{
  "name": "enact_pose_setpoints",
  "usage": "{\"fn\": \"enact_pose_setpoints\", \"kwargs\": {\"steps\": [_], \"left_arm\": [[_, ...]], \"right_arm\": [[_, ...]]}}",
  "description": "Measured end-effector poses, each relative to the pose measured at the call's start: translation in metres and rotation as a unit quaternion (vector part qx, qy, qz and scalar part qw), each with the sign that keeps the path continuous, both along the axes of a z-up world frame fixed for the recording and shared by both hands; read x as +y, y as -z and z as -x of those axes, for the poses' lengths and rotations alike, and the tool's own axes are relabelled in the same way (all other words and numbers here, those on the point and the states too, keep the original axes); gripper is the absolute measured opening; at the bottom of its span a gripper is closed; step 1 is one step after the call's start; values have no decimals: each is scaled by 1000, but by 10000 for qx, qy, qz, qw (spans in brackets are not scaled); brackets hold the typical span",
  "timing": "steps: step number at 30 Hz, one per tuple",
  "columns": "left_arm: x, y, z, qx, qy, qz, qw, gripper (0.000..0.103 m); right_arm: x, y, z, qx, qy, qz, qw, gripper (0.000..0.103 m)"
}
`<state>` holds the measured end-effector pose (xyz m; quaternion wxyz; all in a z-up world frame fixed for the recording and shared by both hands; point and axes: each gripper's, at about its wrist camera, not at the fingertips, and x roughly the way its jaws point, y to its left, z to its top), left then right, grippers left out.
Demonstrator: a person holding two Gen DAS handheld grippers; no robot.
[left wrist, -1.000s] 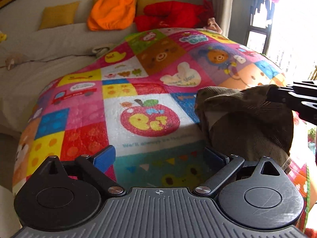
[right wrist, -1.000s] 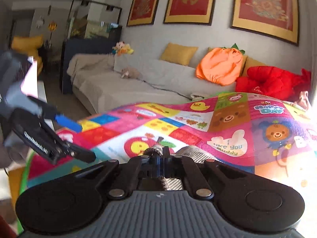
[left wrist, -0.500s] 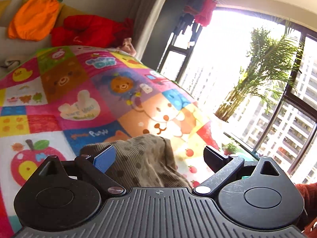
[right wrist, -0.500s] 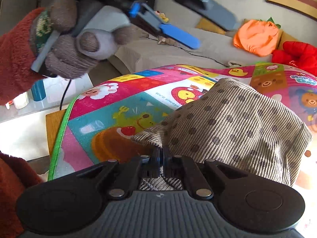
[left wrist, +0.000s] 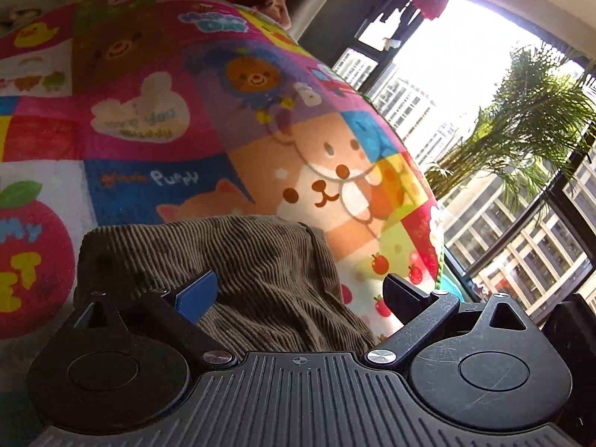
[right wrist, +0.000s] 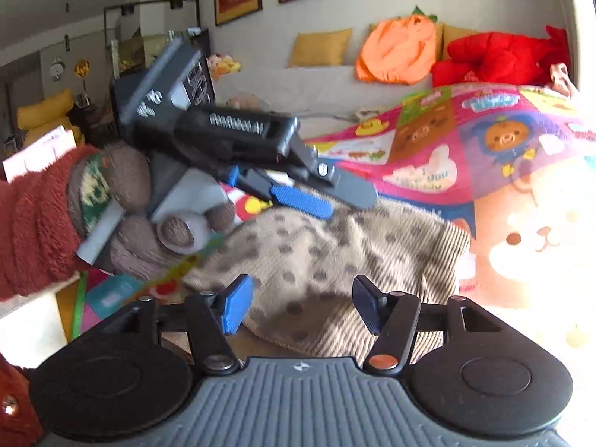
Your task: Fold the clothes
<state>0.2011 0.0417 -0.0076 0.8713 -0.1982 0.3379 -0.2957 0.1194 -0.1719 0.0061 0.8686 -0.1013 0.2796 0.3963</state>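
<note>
The brown dotted corduroy garment [right wrist: 335, 253] is lying bunched on the colourful patchwork blanket [left wrist: 156, 74], just ahead of both tools. On the blanket, a dark blue patch is showing the word "Puppy", with an orange word beside it too smeared to read; the white rabbit patch is carrying soft, blurred lettering ending in "you Buddy". The red apple patch is running off the left edge, so only fragments of yellow letters are showing. The left gripper [left wrist: 298, 294] is hanging over the garment with its jaws spread wide, nothing between them. The right gripper [right wrist: 300, 307] is likewise standing wide apart over the cloth, gripping nothing. In the right wrist view, the gloved hand [right wrist: 149, 216] is holding the left tool, whose black body is bearing raised lettering too blurred to make out.
</note>
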Motion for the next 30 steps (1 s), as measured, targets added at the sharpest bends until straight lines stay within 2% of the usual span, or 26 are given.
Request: {"fn": "enact_pose_setpoints", "kwargs": {"steps": [2,3,5,9,12,14,18,21,26,30], "left_arm": [[1,3,-1,-23,53,4,10000,99],[1,3,0,-73,64,-6,10000,99],[1,3,4,-172,86,-26,9998,99],[4,-15,28,-567,-23,-199,9982,99],[11,-27,51,-929,-93,-306,9952,99],[19,-28,59,-1006,-90,-243,9946,99],[25,-15,49,-718,-305,-252,9966,100],[30,-6,34,-540,-491,-137,9972,100],[37,4,13,-218,-394,144,9989,100],[33,7,10,-234,-322,31,9992,100]], "right_arm": [[8,26,-7,189,146,358,9991,64],[7,31,-6,130,192,278,9993,68],[5,31,-4,128,251,215,9994,69],[-2,22,-5,242,244,148,9993,72],[-20,5,-6,103,303,-44,9995,78],[-33,-7,-16,45,527,-246,9983,81],[-33,-21,-54,-363,1290,-263,9906,80],[-10,-15,-91,-686,1532,131,9857,72],[22,31,-137,-538,1573,1139,9795,71],[6,32,-140,-249,1828,838,9793,71]]}}
